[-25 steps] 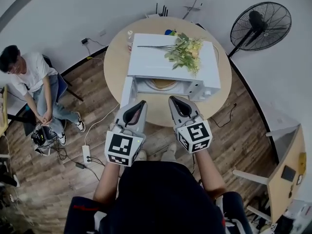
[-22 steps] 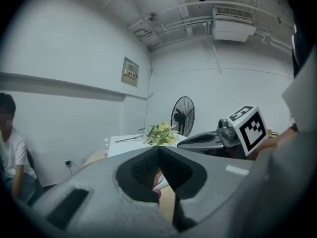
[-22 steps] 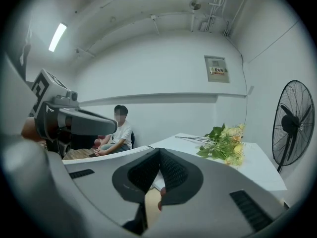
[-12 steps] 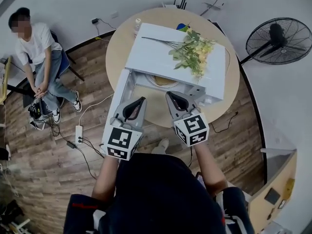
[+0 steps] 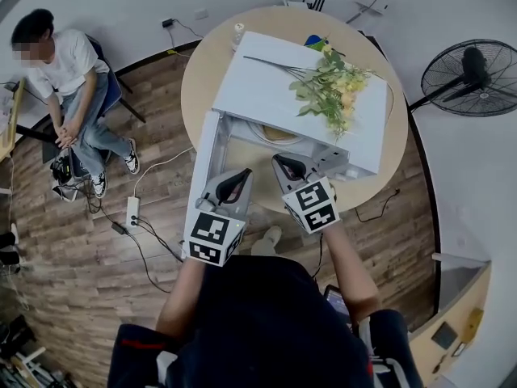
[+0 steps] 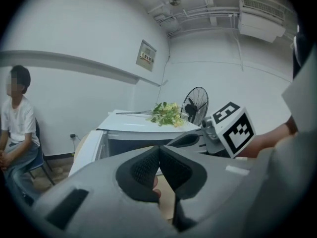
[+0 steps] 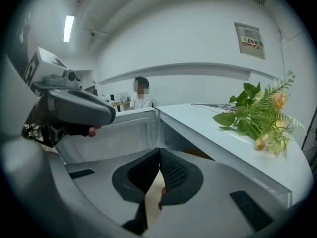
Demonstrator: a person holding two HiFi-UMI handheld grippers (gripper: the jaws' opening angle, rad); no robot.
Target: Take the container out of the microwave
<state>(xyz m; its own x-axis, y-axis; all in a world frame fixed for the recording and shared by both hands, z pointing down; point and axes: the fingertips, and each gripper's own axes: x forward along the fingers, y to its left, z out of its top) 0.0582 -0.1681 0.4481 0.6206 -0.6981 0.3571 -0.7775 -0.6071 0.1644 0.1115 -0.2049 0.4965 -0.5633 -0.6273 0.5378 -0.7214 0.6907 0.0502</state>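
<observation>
White microwave open just ahead of left tool & right tool, both pinched closed, empty; container inside beyond tips, so spread jaws first, enter level, clear of door.

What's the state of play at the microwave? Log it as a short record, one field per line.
microwave: white, on the round table, flowers lying on its top
door: open, swung to the left
container: inside the cavity, tan, only partly visible
left gripper: shut, empty, in front of the opening
right gripper: shut, empty, beside the left one
task step: container not yet taken out
</observation>
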